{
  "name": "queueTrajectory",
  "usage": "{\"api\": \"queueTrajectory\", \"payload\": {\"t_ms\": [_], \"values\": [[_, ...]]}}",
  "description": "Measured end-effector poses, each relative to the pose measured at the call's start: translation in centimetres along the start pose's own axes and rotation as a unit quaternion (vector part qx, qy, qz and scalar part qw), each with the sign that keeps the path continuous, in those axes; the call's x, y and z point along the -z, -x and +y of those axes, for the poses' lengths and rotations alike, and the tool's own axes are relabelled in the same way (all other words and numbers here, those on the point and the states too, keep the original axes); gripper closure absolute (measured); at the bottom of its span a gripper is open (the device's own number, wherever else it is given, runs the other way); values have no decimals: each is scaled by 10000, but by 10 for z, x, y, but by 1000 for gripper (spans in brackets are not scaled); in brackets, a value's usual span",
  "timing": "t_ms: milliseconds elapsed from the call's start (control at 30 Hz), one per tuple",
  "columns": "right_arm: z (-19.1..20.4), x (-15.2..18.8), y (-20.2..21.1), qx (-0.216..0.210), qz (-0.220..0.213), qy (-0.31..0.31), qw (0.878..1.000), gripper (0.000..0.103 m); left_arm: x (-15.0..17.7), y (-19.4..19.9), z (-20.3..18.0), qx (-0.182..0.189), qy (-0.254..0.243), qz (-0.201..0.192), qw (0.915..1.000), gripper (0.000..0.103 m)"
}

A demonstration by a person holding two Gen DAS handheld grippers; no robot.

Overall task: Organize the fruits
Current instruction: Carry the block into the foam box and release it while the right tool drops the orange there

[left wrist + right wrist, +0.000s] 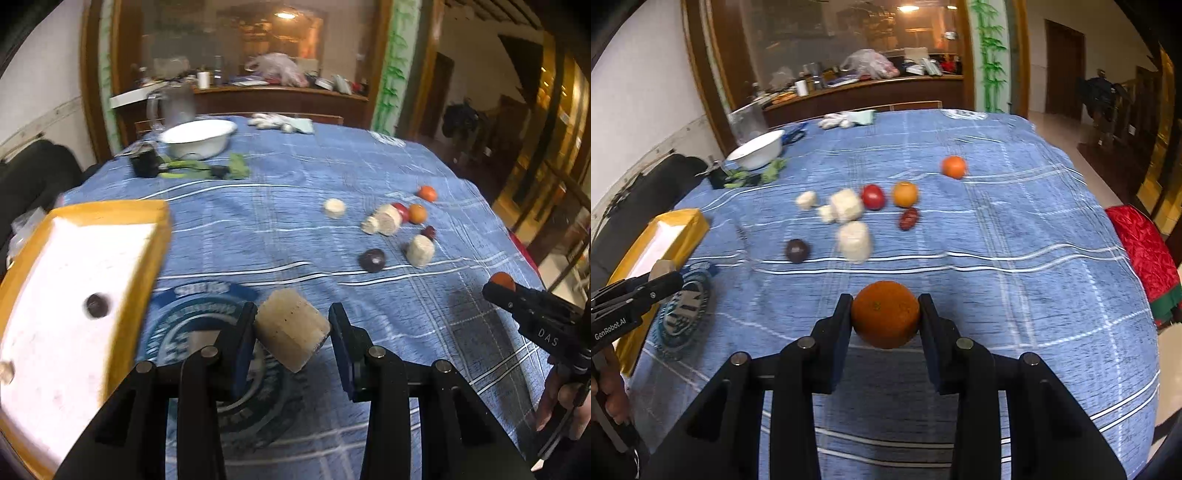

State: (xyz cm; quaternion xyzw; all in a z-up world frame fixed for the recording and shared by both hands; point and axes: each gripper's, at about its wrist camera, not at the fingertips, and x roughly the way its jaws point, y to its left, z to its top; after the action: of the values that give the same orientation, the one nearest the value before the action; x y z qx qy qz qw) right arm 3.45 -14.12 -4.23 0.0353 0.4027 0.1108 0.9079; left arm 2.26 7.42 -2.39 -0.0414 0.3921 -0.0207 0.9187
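Blue checked tablecloth (pixel 997 229) fronts a cluttered wooden sideboard (pixel 871 92).

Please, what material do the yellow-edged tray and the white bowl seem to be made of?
Tray: probably white foam board with yellow tape around the rim; the inside looks matte and stained. Bowl: glossy white, maybe enamel or ceramic; the blur leaves it open.

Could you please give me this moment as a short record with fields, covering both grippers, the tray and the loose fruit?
left gripper: closed on a pale cut chunk, held tilted
right gripper: closed on an orange
tray: yellow rim, white floor, one dark round fruit inside
loose on tablecloth: two oranges, red fruit, dark round fruit, pale chunks
white bowl: far left
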Motion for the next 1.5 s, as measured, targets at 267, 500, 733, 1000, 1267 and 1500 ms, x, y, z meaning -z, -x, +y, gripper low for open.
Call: {"api": "queueTrajectory", "payload": {"t_ms": [267, 500, 733, 1000, 1267, 1500], "values": [[73, -11, -3, -606, -16, 558, 9966, 66, 9, 30, 62, -633, 692, -185, 9954, 64], [148, -29, -12, -1191, -78, 1065, 9871, 66, 18, 44, 125, -1369, 1340, -186, 9813, 64], [226, -47, -26, -1712, -121, 1544, 9730, 66, 28, 47, 167, -1768, 1779, -65, 9680, 64], [292, -61, -76, -1859, 147, 1879, 9643, 65, 45, 45, 199, -1968, 2086, 173, 9578, 64], [326, -60, -119, -1761, 499, 2150, 9593, 65, 54, 33, 212, -2078, 2206, 417, 9521, 64], [337, -57, -139, -1678, 653, 2293, 9566, 65, 54, 29, 214, -2145, 2193, 485, 9505, 64]]}}
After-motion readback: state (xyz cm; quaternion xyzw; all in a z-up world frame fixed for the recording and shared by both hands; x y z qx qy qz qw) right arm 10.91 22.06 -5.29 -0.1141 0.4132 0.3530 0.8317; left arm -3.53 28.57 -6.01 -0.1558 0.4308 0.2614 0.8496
